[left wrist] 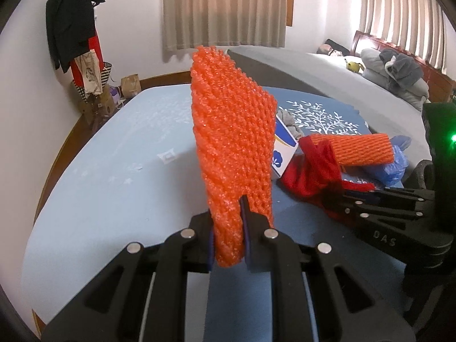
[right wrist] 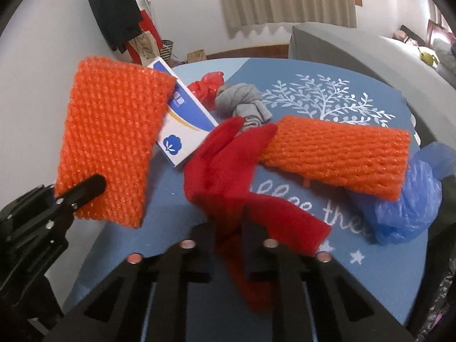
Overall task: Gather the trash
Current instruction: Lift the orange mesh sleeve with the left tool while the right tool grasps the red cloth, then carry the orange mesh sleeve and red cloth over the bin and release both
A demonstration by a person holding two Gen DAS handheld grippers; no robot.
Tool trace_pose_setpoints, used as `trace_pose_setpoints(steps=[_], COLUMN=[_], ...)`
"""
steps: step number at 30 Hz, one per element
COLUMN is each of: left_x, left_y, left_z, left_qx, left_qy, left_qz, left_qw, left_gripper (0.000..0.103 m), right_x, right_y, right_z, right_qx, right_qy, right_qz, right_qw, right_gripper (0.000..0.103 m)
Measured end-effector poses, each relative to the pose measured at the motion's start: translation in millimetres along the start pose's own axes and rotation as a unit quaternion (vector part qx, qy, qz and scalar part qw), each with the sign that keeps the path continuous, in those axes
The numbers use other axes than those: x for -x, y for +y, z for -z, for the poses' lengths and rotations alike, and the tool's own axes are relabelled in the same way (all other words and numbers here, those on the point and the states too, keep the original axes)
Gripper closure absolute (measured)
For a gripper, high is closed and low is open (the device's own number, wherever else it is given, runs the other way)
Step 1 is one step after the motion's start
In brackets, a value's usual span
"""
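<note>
An orange foam net sleeve [left wrist: 233,142] is clamped in the left gripper [left wrist: 229,228]; the jaws are nearly closed, pressed on its lower edge, and the sleeve stands upright above the fingers, clear of the surface. In the right wrist view the same sleeve is seen at the left, raised beside a white and blue box [right wrist: 182,122].

The right gripper [right wrist: 229,233] is closed on a red cloth [right wrist: 225,165], a fold of which is pinched between the pads and trails down past the fingers. The rest of the cloth is spread on the blue mat [right wrist: 370,270], which is printed with a white tree and some lettering.

A second orange foam net sleeve [right wrist: 336,156] lies flat on the mat, one end touching the red cloth and the other end resting against a crumpled blue plastic bag [right wrist: 410,199]. Behind the cloth a knotted grey rag [right wrist: 242,102] and a crumpled red plastic bag [right wrist: 209,85] are seen, just beside the box.

The box lies tilted on its side, closed as far as can be told; its contents cannot be seen. The blue bag is bunched up, and what it holds, if anything, cannot be told. A brown paper bag [left wrist: 131,85] stands on the floor by the far wall, its inside hidden.
</note>
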State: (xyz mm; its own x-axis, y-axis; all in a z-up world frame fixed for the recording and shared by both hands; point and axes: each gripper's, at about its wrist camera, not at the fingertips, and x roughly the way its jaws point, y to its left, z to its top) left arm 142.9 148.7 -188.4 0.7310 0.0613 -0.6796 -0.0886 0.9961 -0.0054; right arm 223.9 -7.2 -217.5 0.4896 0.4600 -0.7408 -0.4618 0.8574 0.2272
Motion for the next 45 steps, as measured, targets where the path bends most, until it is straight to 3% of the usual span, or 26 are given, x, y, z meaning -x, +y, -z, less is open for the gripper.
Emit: trace_pose_setpoints(steps=[26,38,45], left_x=[49.6,82.4,100.1], left_y=[-54.0,-92.5,-122.5], left_z=[-25.6,-33.0,-33.1], left_qx=[-0.028,-0.052,-0.068], left_qy=[-0.036,-0.053,-0.066], left_qz=[0.044,0.079,0.107], left_qw=[0.9980,0.9942,0.9897], left_gripper=[0.089,0.089,0.089], right_x=[152.1,212.9,250.4], right_y=[-6.5,-27.5,-49.0], right_z=[-19.3,-1.8,15.5], right_qx=[-0.015,-0.033,-0.050], right_qy=[-0.136,-0.175,-0.195], right_qz=[-0.011,0.015,0.051], right_qw=[0.991,0.984,0.978], right_gripper=[0.094,0.094,0.094])
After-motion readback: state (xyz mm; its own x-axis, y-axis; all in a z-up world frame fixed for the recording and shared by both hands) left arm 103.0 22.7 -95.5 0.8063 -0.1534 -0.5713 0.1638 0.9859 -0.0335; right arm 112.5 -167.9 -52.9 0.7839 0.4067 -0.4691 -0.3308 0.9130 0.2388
